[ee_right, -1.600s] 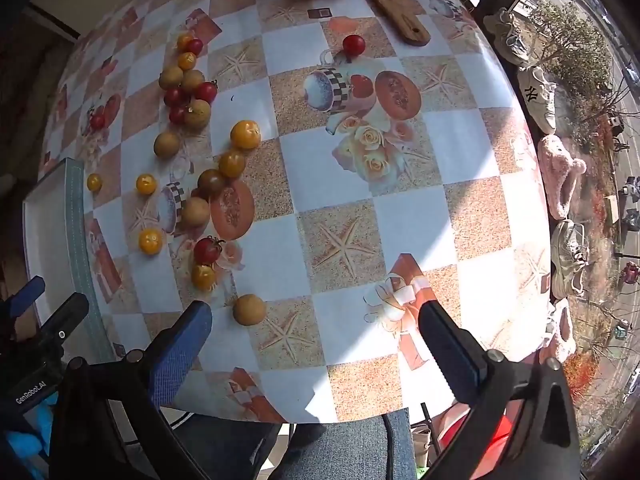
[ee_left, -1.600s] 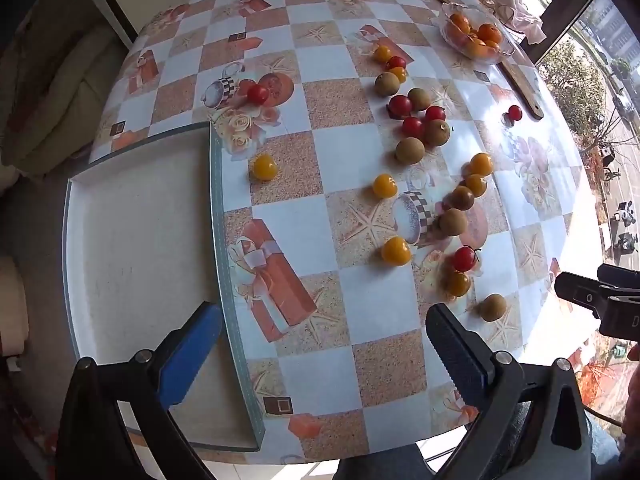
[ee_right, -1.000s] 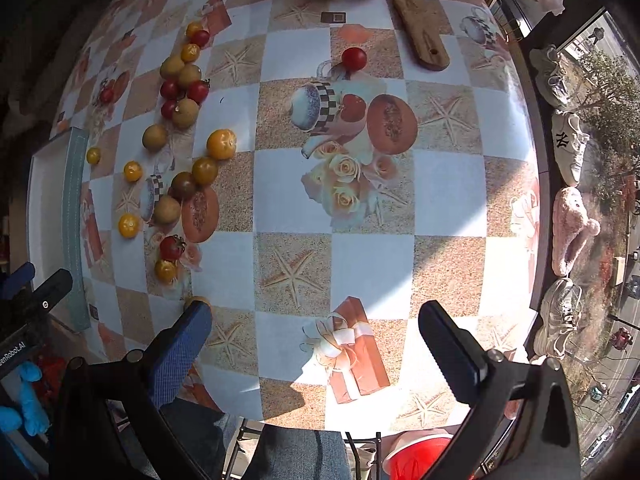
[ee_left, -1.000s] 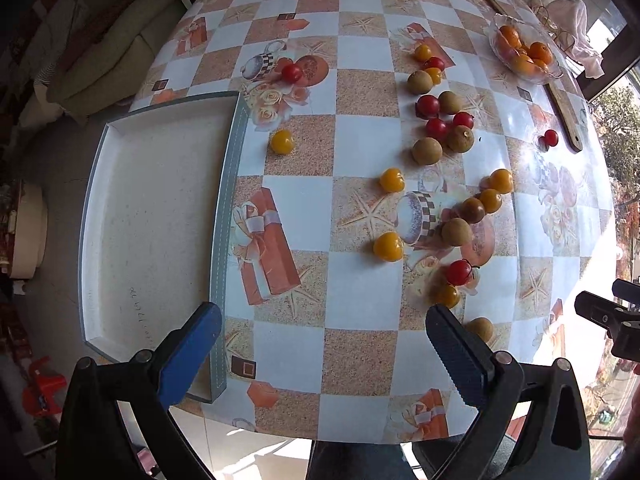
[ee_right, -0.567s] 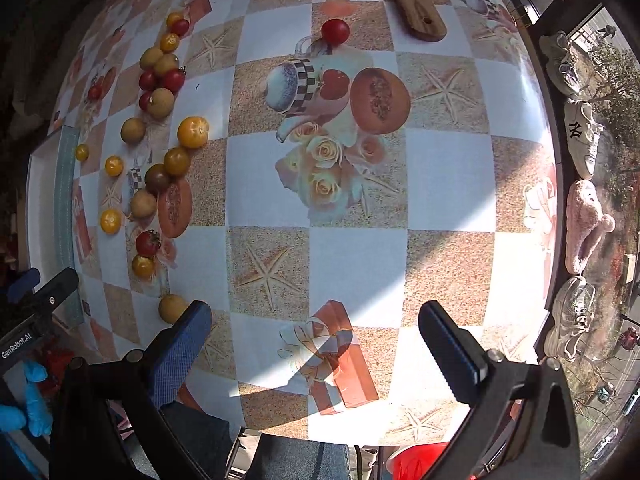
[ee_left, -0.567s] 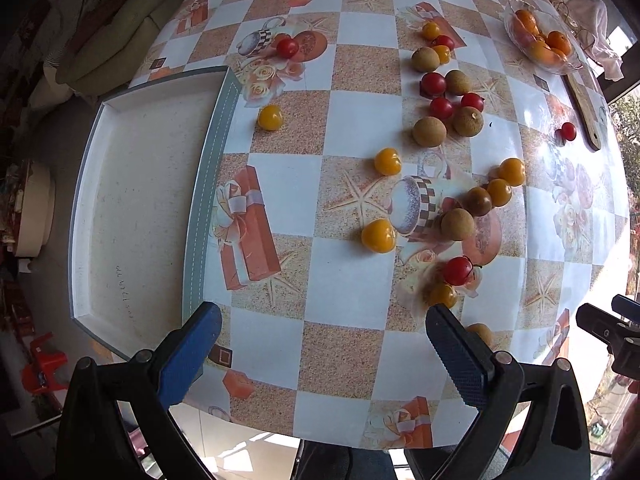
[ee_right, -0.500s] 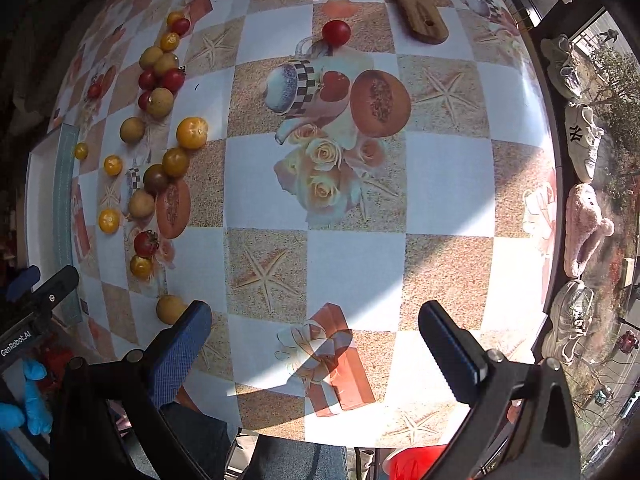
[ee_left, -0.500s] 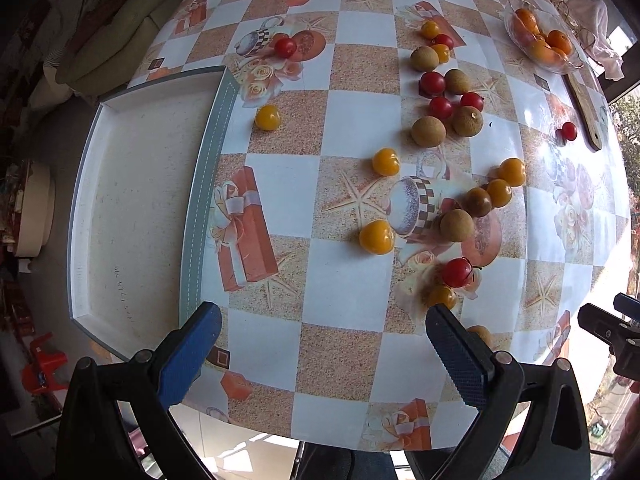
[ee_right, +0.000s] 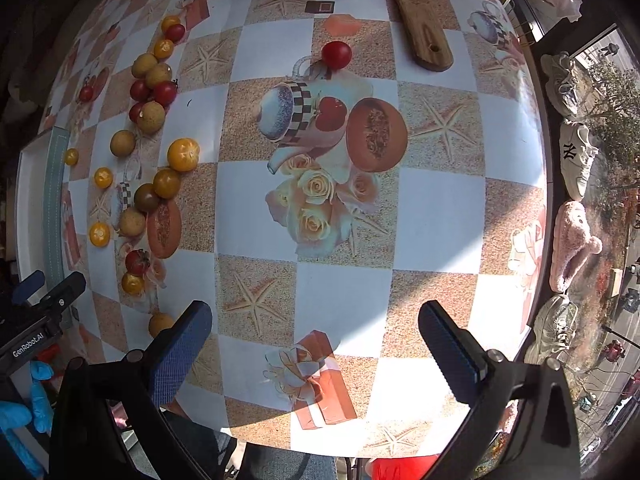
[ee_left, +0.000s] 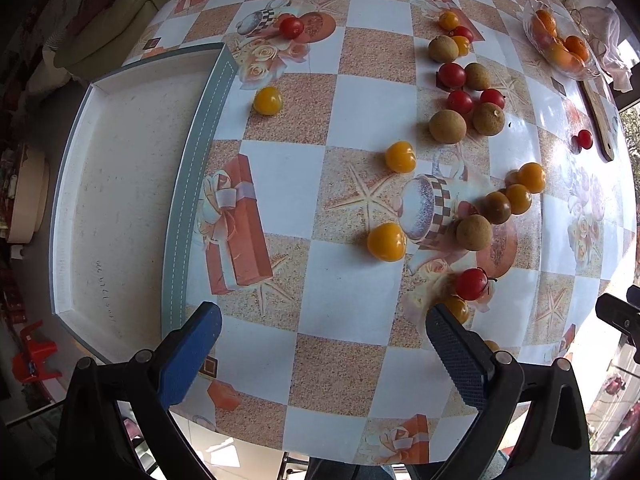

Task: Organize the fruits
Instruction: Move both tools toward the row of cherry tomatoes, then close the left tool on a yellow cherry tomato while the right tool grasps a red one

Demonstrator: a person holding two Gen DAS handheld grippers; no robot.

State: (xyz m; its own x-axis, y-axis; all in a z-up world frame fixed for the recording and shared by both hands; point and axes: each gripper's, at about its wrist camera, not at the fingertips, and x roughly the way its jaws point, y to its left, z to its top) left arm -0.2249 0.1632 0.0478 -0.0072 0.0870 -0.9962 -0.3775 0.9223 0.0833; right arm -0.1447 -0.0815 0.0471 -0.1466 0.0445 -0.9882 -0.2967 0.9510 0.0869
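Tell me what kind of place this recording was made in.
Most likely a home dining area beside a large window. A table wears a printed checkered tablecloth, shoes and a fluffy pink slipper line the floor by the glass, and a sofa sits beyond the table.

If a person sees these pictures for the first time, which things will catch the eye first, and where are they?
First come the small fruits, such as a yellow tomato and a red tomato, scattered over the checked tablecloth right of centre in the left wrist view. Next is the white tray at the table's left edge, with nothing in it. Both the left claw and the right claw are open, holding nothing.
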